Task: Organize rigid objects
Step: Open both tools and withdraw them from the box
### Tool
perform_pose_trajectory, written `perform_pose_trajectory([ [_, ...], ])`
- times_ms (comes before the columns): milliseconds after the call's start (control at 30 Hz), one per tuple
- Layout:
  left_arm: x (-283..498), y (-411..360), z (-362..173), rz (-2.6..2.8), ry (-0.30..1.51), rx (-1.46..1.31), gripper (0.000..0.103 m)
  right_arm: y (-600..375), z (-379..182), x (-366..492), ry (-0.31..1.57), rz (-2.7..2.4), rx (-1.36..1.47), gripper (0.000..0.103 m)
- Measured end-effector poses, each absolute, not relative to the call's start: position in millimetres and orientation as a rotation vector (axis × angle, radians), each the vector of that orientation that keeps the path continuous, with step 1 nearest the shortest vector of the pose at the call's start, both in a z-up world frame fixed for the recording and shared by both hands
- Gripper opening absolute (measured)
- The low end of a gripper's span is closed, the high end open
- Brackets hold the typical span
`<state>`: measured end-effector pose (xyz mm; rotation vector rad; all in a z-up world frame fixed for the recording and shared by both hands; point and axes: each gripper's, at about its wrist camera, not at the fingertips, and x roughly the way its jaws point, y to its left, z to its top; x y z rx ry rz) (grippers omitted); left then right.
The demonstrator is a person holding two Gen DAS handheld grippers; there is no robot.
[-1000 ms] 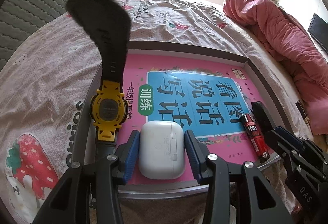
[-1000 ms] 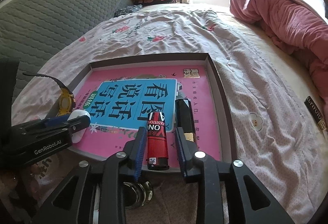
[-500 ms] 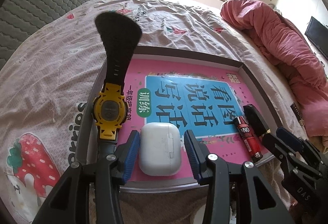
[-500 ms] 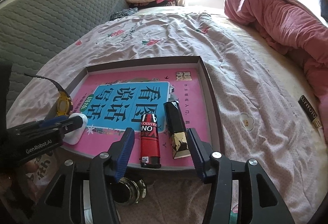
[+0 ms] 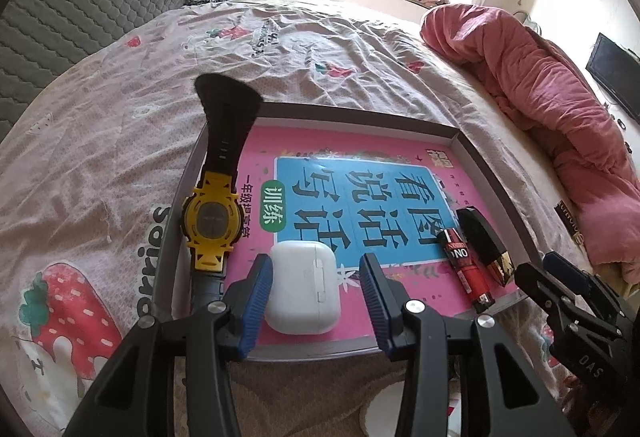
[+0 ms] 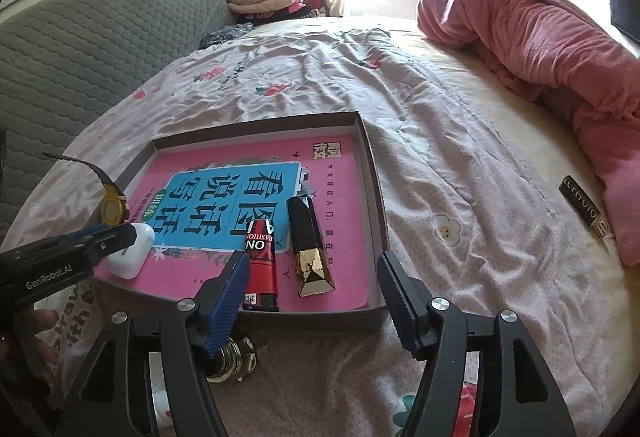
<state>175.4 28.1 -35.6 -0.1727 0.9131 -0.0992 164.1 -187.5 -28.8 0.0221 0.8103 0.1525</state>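
**Releasing the last pieces into the tray**

Sitting near the front wall of the tray (image 5: 460, 129), the white earbud case (image 5: 303, 287) lies between the left gripper (image 5: 316, 291) jaws — spread, not pinching it. The right gripper (image 6: 310, 301) gapes wide before the red lighter (image 6: 261, 263) and black-gold lipstick (image 6: 310, 247). Placing looks done — next, draw both back cleanly, perhaps toward the metal piece (image 6: 234, 359) outside.

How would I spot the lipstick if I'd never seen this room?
Find the shallow tray lined with a pink book, on the bed. Near its front right corner two small things lie side by side. The lipstick is the black faceted stick with a gold end, right of the red lighter.
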Motion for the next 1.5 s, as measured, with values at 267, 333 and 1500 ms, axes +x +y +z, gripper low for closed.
perform_pose_trajectory([
  [267, 169, 28, -30, -0.078, 0.895, -0.149, 0.047, -179, -28, 158, 0.810, 0.175, -0.002, 0.071],
  [333, 168, 28, -29, -0.078, 0.893, -0.152, 0.053, -177, -28, 157, 0.809, 0.176, -0.008, 0.071],
  [1500, 126, 21, 13, -0.071, 0.848, -0.117, 0.062, -179, 6, 122, 0.722, 0.168, -0.052, 0.076],
])
